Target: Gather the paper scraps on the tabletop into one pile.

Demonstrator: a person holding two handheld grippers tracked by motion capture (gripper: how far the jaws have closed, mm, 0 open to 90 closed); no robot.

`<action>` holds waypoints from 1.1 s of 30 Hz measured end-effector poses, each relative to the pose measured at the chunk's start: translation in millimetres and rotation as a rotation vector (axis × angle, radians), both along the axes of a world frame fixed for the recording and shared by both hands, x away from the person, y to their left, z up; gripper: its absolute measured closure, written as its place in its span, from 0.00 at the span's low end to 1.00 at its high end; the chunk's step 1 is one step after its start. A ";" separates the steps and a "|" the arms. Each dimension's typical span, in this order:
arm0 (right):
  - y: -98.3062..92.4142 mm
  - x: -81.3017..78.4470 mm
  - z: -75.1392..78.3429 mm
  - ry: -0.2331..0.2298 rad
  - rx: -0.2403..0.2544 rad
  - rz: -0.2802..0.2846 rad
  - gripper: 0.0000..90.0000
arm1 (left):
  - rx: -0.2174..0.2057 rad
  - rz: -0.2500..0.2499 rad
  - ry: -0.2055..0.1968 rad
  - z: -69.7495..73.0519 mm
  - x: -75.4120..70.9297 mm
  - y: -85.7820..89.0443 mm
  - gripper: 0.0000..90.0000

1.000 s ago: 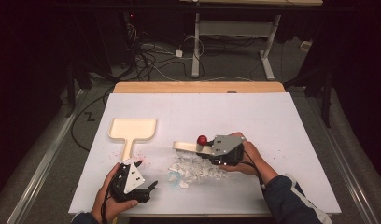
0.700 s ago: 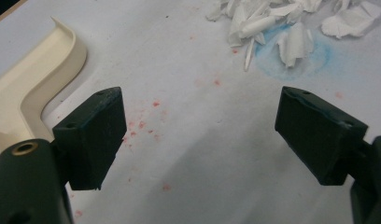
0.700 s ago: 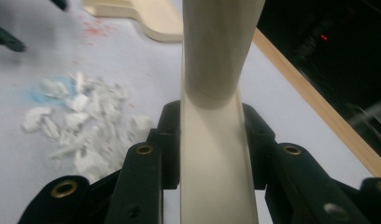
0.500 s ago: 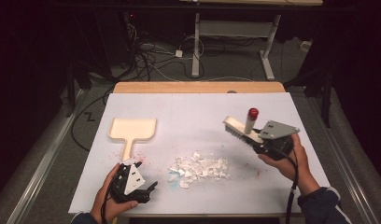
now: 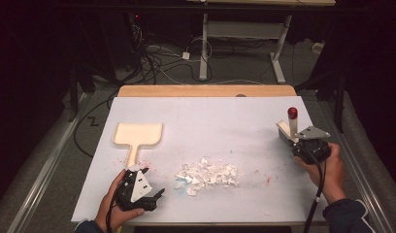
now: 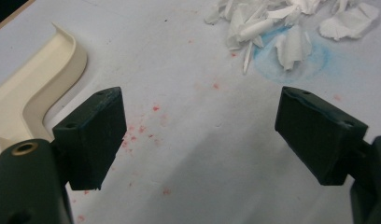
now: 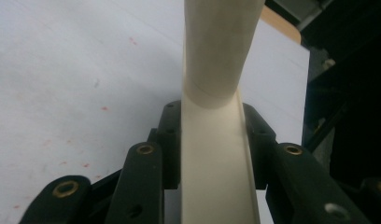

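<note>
Right tongs [image 5: 294, 137] clamp cream brush [image 7: 216, 140] by handle, at desk [image 5: 225, 116] right edge, well apart from paper scraps [image 5: 208, 175]. Left tongs [image 6: 198, 135] wide, empty, dustpan [image 5: 137, 135] just beside. Risk: brush pivots between pads, scattering scraps.

My left hand [image 5: 116, 204] rests low at the near edge of the white-covered table [image 5: 225, 116], towards its near-left corner, wrapped around the black left gripper [image 5: 155, 196], whose grey three-cornered plate faces up. Its two black jaws stand wide apart with nothing between them, and the pads [image 6: 93, 135] hang just over the covering. My right hand [image 5: 327, 167] is near the table's right edge, forearm coming in from the near-right corner. The right gripper [image 7: 212, 140] has its jaws pressed on the flat cream plastic handle [image 7: 216, 172] of a brush.
</note>
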State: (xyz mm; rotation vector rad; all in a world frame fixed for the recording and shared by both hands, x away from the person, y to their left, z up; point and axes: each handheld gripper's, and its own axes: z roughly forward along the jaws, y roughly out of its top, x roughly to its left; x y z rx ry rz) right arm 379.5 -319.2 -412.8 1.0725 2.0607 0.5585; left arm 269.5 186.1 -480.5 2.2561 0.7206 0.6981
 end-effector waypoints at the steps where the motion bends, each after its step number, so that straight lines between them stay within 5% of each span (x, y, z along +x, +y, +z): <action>1: -0.5 1.6 -2.9 0.003 0.002 -0.010 0.76 | -0.001 0.001 -0.001 0.1 0.0 0.1 0.17; 8: 17.6 18.3 -12.9 -0.019 0.034 -0.010 0.76 | 0.002 -0.006 0.008 -1.1 1.0 -1.8 0.17; 10: 36.0 19.5 -16.5 -0.007 0.024 0.017 0.75 | 0.000 -0.002 0.004 -0.6 0.3 -0.8 0.17; 17: 66.4 -18.2 -13.9 0.067 0.082 0.141 0.75 | -0.006 0.007 -0.001 -0.1 -2.2 2.2 0.17; 22: 118.1 -52.0 -14.2 0.089 0.136 0.277 0.75 | -0.006 0.000 -0.008 1.1 -3.2 1.6 0.17; 27: 163.7 -54.2 -19.0 0.076 0.184 0.324 0.75 | -0.005 -0.015 -0.006 0.2 -1.3 -1.0 0.17; 33: 183.5 -52.8 -15.3 0.078 0.224 0.362 0.75 | -0.008 -0.018 -0.002 -0.2 -0.8 0.0 0.17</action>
